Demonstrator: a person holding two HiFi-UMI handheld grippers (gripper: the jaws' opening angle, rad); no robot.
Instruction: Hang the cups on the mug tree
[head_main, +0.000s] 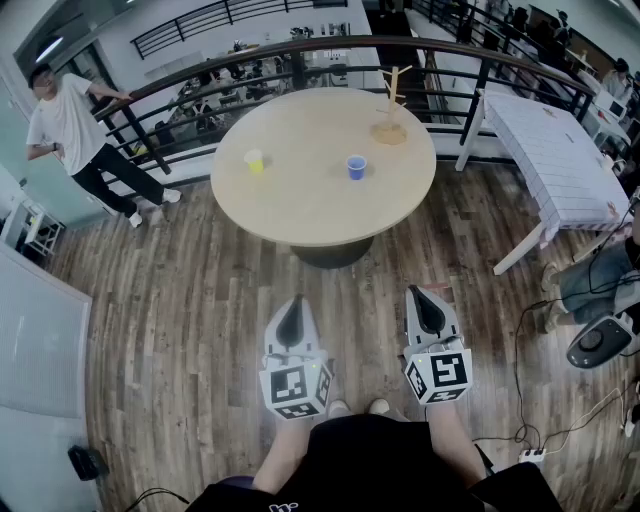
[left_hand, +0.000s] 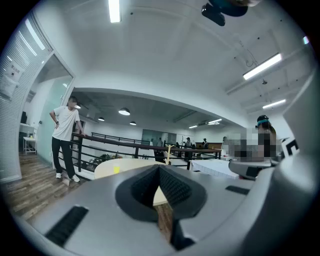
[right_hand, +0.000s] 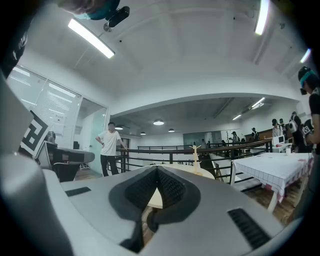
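Observation:
A round beige table (head_main: 300, 200) stands ahead of me. On it sit a yellow cup (head_main: 255, 161) at the left, a blue cup (head_main: 356, 168) near the middle and a wooden mug tree (head_main: 392, 104) at the far right edge, bare of cups. Both grippers hang low over the wooden floor, well short of the table. My left gripper (head_main: 291, 303) is shut with nothing in it, and so is my right gripper (head_main: 427, 294). In the left gripper view the yellow cup (left_hand: 116, 169) and the mug tree (left_hand: 168, 152) show far off; the right gripper view shows the mug tree (right_hand: 195, 156).
A black railing (head_main: 300, 55) curves behind the table. A person in a white shirt (head_main: 70, 125) leans on it at the left. A white folding table (head_main: 555, 150) stands at the right, with cables and a power strip (head_main: 530, 455) on the floor.

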